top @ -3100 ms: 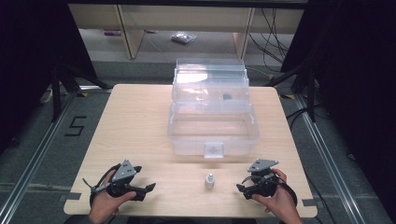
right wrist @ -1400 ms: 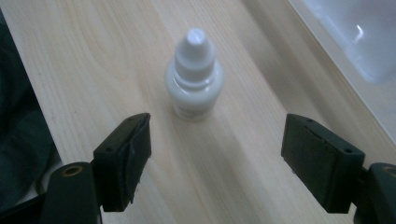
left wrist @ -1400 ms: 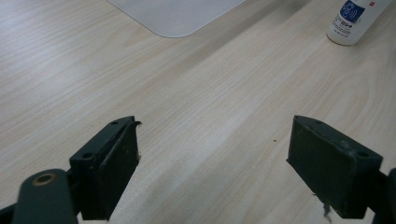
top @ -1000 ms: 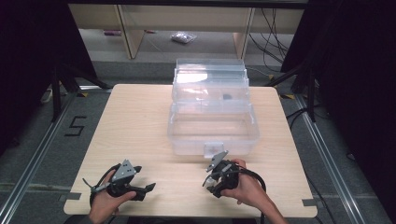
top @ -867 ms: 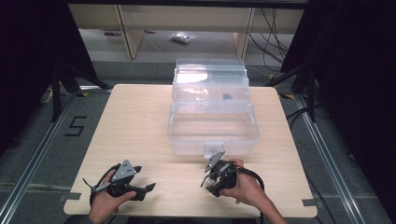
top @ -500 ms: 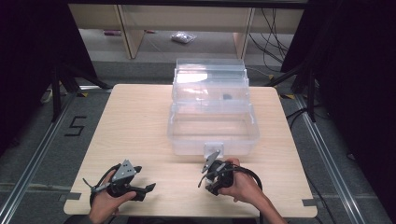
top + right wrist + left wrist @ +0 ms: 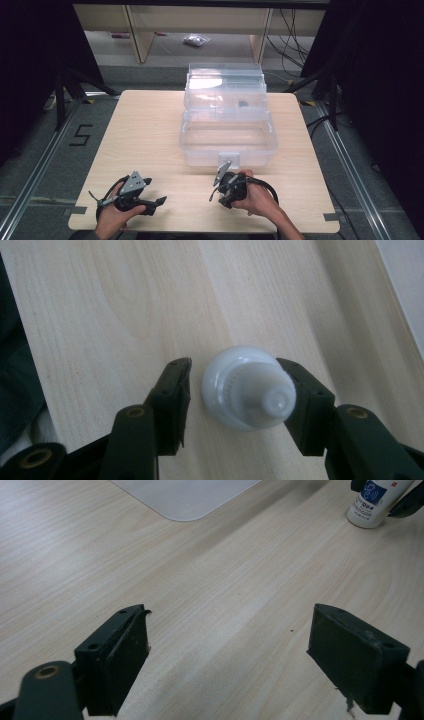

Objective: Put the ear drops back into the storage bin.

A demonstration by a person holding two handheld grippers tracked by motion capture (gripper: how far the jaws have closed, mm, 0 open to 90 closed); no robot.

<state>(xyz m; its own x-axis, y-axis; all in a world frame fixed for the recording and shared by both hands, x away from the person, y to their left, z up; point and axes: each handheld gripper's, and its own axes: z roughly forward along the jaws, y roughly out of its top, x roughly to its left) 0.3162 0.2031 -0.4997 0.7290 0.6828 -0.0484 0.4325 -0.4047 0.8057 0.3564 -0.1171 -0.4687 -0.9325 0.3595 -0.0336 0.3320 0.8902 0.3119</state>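
While upright, white bottle between right claw jaws.

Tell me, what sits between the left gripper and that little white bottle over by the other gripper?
Nothing: in the left gripper view, bare wooden table runs from the left gripper, with open jaws, to the white bottle at top right.

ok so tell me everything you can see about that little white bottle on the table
The little white bottle is small, round and looks like plastic, with a ribbed neck and a narrow nozzle tip; a blue-printed label shows on its side in the left gripper view. It stands upright on the pale wooden table, just in front of the clear plastic box. It sits between the jaws of the right tongs, which have just been closing: one jaw meets its side, the other has a slight gap.
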